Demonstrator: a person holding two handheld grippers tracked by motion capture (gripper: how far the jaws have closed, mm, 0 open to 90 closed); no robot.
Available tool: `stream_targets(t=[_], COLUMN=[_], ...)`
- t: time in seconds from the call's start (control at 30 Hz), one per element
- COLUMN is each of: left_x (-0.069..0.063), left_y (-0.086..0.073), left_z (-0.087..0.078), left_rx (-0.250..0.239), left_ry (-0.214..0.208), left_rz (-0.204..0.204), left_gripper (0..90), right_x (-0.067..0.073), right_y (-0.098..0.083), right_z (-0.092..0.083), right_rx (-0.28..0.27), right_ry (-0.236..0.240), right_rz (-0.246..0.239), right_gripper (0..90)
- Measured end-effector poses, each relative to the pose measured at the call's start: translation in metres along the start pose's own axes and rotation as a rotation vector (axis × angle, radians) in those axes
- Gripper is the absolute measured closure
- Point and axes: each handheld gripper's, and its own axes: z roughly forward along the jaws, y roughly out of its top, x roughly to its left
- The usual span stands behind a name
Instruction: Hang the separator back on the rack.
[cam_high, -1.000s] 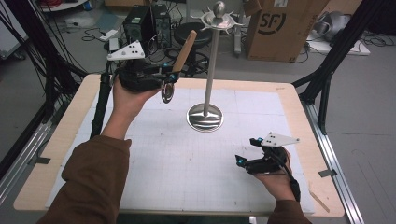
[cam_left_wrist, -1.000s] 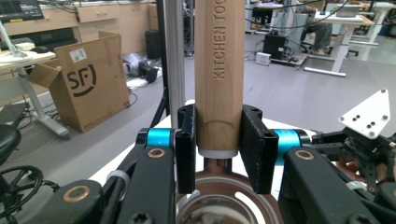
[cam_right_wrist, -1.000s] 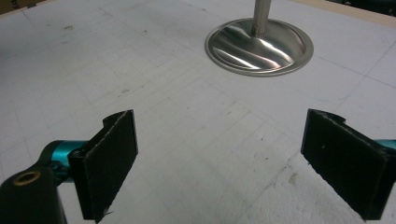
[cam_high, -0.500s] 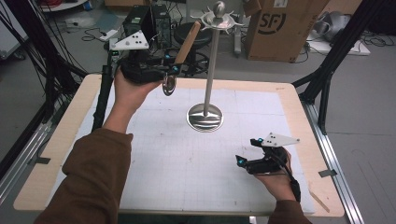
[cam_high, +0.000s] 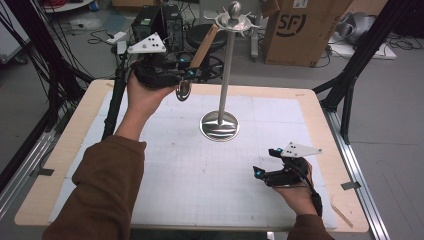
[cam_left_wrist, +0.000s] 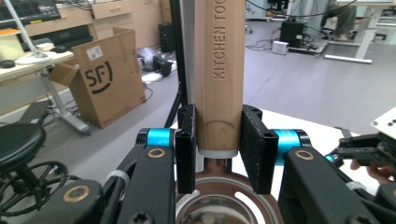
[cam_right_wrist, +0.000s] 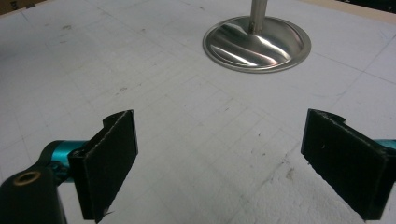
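Note:
My left gripper (cam_high: 187, 74) is held up over the far left of the table, shut on a kitchen tool with a wooden handle (cam_high: 204, 46). The handle slants up toward the hooked top (cam_high: 234, 19) of a metal stand (cam_high: 227, 70). The tool's steel bowl (cam_high: 183, 90) hangs below the jaws. In the left gripper view both pads clamp the handle (cam_left_wrist: 219, 70) just above its lower end, with the bowl (cam_left_wrist: 219, 205) beneath. My right gripper (cam_high: 264, 162) rests low at the near right, open and holding nothing. It points at the stand's round base (cam_right_wrist: 257, 43).
The white gridded mat (cam_high: 190, 170) covers the wooden table (cam_high: 65, 145). Beyond the far edge stand a cardboard box (cam_high: 300, 30), a black stool (cam_high: 200, 35) and computer cases (cam_high: 155, 20). Black frame struts (cam_high: 350, 75) rise at both sides.
My left gripper has lifted slightly, up and to the right, carrying the tool closer to the stand's top. The right gripper has stayed where it was.

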Motion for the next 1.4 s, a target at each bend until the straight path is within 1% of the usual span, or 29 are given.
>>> stream_targets(t=[0.17, 0.23, 0.3, 0.47, 0.6, 0.63, 0.77, 0.87, 0.93, 1.1, 1.2, 1.4], left_x=[0.003, 0.004, 0.005, 0.006, 0.005, 0.005, 0.004, 0.003, 0.004, 0.005, 0.006, 0.006], left_y=[0.000, 0.000, 0.000, -0.002, -0.003, -0.004, -0.006, -0.005, -0.005, -0.005, -0.006, -0.006], left_z=[0.005, 0.008, 0.010, 0.017, 0.022, 0.024, 0.030, 0.033, 0.034, 0.036, 0.036, 0.034], left_rx=[0.002, 0.005, 0.008, 0.009, 0.020, 0.018, 0.022, 0.027, 0.033, 0.033, 0.029, 0.041], left_ry=[0.013, 0.016, 0.020, 0.019, 0.016, 0.013, 0.006, 0.004, 0.007, -0.006, -0.008, 0.011], left_rz=[-0.003, -0.007, -0.009, -0.017, -0.018, -0.027, -0.039, -0.046, -0.042, -0.050, -0.064, -0.071], left_gripper=[69.0, 69.1, 69.1, 69.0, 69.0, 69.0, 69.0, 69.0, 68.9, 68.5, 65.7, 57.1], right_x=[0.000, 0.000, 0.000, -0.002, -0.002, -0.002, -0.002, -0.002, -0.002, -0.002, -0.001, -0.001], right_y=[0.000, 0.000, -0.001, -0.001, -0.002, -0.002, -0.002, -0.002, -0.002, -0.002, -0.002, -0.002], right_z=[0.000, -0.001, -0.001, -0.001, -0.001, -0.001, -0.001, -0.001, -0.001, -0.002, -0.002, -0.002], right_rx=[-0.001, 0.000, -0.001, -0.003, -0.001, 0.001, -0.002, -0.001, -0.004, -0.005, -0.004, -0.005], right_ry=[0.003, 0.004, 0.002, 0.000, 0.001, 0.002, 0.002, 0.003, 0.004, 0.007, 0.005, 0.005], right_rz=[0.000, 0.011, 0.008, 0.006, 0.008, 0.010, 0.009, 0.006, 0.001, 0.002, 0.007, 0.002], right_gripper=[9.7, 9.6, 9.6, 9.6, 9.6, 9.6, 9.6, 9.6, 9.6, 9.7, 9.6, 9.6])
